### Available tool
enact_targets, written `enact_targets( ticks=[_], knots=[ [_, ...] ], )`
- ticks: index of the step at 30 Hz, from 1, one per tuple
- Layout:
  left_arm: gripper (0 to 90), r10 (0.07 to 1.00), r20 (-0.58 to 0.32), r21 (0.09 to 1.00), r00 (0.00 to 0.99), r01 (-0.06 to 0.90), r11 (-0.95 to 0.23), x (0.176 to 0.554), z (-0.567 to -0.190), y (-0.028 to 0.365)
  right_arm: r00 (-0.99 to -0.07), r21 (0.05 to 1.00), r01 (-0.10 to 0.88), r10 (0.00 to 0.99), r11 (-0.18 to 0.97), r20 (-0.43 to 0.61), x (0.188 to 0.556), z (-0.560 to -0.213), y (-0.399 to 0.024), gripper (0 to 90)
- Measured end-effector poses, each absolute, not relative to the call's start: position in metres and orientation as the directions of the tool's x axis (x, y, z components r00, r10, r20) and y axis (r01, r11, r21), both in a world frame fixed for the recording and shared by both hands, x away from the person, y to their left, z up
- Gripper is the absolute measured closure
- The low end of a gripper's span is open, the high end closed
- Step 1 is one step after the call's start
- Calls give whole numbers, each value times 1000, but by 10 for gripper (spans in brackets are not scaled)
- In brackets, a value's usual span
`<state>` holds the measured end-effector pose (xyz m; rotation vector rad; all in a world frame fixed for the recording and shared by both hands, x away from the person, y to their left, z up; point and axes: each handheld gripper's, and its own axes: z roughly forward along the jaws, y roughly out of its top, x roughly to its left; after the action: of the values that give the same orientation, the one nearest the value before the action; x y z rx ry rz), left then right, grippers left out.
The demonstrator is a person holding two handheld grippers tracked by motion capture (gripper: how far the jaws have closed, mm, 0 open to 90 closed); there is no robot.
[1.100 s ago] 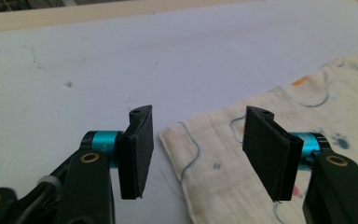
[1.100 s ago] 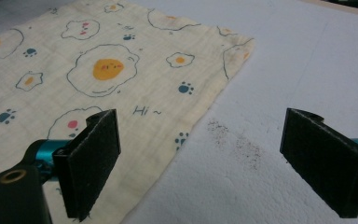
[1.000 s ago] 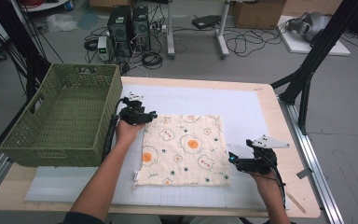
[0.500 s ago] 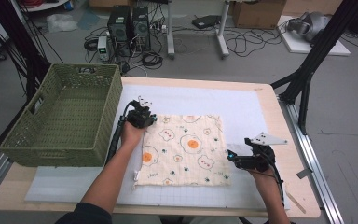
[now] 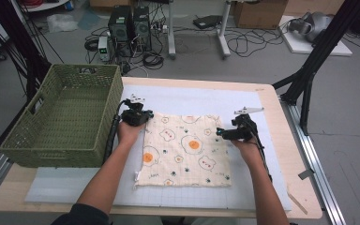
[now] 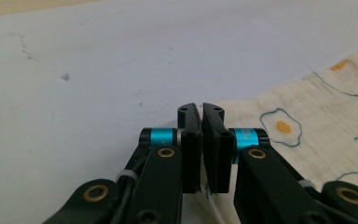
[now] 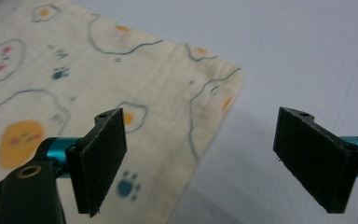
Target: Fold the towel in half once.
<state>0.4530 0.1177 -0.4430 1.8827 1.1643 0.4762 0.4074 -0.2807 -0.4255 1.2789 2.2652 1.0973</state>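
Now left gripper fingers just clamped on cloth corner beside basket, right gripper fingers wide, closing slightly, empty

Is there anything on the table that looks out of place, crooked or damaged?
Nothing serious. The printed cloth lies flat on the white mat, a little askew to the mat's grid, and a loose thread hangs at its near left corner. The green basket stands upright on the table's left side.

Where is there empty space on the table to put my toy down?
The white mat is bare behind the printed cloth, and also to its right, toward the table edge. The green basket holds room too. It is crowded at the cloth's far corners, where the left gripper and right gripper work.
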Motion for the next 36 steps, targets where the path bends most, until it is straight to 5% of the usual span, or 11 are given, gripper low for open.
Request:
enact_targets(
  ticks=[5, 9, 17, 18, 20, 30, 36],
  knots=[
    [854, 859, -108, 815, 501, 540, -212, 452, -443, 117, -539, 736, 606, 836, 302, 100, 435, -434, -275, 332],
    [854, 856, -113, 816, 504, 539, -210, 452, -442, 119, -509, 705, 643, 854, 299, 103, 450, -444, -275, 361],
    [856, 857, -125, 808, 500, 552, -205, 453, -442, 120, -529, 731, 596, 847, 331, 47, 458, -446, -268, 577],
    [858, 859, -109, 815, 499, 540, -210, 452, -439, 120, -551, 720, 598, 833, 351, 51, 459, -444, -266, 772],
    [859, 862, -105, 822, 496, 531, -205, 452, -437, 120, -582, 706, 571, 813, 419, -12, 458, -440, -260, 860],
    [862, 893, -152, 897, 424, 439, -56, 449, -414, 134, -515, 835, 456, 856, 310, -36, 454, -404, -268, 870],
    [859, 865, -160, 882, 475, 463, -91, 442, -412, 133, -540, 842, 446, 842, 302, -16, 444, -395, -271, 870]
  ],
)
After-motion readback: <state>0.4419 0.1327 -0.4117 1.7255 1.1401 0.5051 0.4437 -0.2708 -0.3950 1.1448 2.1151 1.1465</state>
